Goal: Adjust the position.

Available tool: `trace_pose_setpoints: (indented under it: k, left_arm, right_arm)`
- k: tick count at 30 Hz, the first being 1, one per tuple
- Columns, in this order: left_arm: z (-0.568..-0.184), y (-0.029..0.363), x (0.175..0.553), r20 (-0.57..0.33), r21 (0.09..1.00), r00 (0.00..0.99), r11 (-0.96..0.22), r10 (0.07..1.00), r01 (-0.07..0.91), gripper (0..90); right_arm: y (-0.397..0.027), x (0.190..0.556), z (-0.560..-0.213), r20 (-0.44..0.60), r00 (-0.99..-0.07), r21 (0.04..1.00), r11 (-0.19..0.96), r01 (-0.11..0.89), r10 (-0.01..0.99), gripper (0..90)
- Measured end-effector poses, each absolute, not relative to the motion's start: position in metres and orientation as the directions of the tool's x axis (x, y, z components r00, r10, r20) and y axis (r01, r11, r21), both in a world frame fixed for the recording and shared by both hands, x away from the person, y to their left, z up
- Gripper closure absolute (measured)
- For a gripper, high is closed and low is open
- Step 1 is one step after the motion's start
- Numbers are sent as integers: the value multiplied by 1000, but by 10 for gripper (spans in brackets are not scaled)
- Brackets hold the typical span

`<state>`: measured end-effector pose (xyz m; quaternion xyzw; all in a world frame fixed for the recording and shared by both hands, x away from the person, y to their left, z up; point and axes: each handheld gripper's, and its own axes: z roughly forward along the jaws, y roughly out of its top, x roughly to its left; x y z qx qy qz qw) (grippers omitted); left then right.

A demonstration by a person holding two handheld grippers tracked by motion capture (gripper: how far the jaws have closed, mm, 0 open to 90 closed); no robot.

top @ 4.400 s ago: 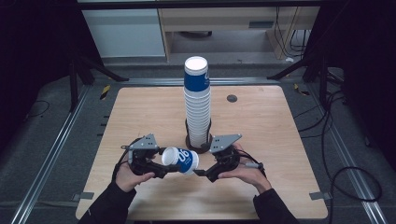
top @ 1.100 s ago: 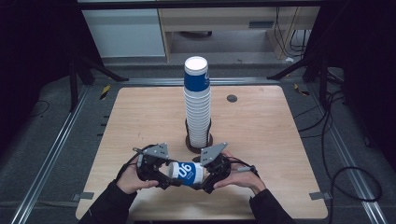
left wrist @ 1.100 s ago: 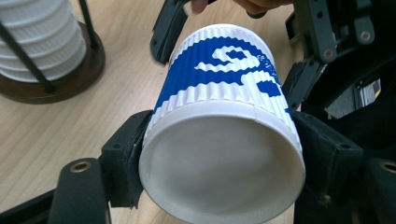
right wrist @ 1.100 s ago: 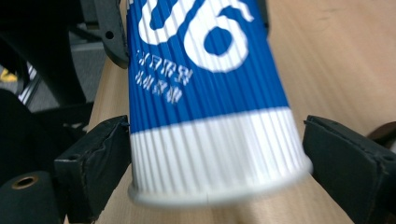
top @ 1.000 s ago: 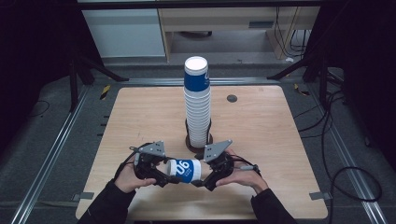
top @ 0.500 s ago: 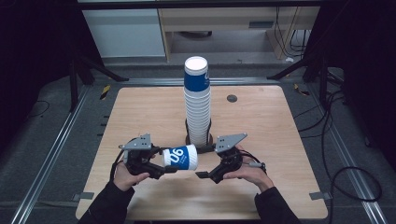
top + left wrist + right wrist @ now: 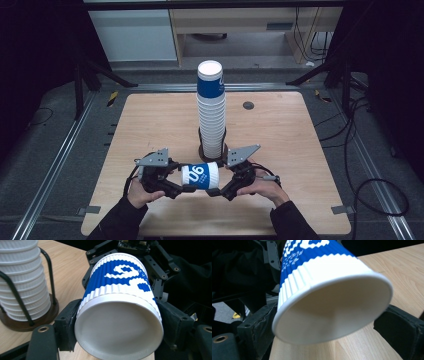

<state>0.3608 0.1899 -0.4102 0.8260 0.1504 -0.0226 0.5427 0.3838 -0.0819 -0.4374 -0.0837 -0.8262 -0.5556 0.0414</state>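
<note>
Jaws of the left gripper (image 7: pixel 186 188) pinch the base end of a blue-and-white ribbed paper cup (image 7: pixel 200 175), held on its side just above the worktop (image 7: pixel 280 130) between both grippers. Behind it a tall stack of cups (image 7: pixel 211 112) stands in a wire holder (image 7: pixel 48 262) on a round wooden base. The right gripper (image 7: pixel 216 192) has its jaws spread around the cup's rim end, a gap showing on one side. The left gripper view shows the closed bottom; the right gripper view looks into the empty mouth.
</note>
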Motion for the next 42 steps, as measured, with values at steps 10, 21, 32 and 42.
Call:
trace_pose_setpoints:
  k: [10,21,32,42]
  left_arm:
    - [-411,185,359,-203,882,958,-388,201,268,262]
    - [-407,192,361,-183,859,953,-432,240,274,200]
    - [-419,187,365,-133,762,958,-592,255,263,160]
    - [-435,164,358,-74,652,978,-733,194,195,186]
  right_arm:
    - [-80,381,-437,169,-985,913,369,172,41,147]
    - [-86,381,-434,141,-988,901,406,155,66,160]
    - [-76,381,-449,72,-990,801,584,128,119,155]
    - [-64,375,-455,68,-995,765,637,95,66,155]
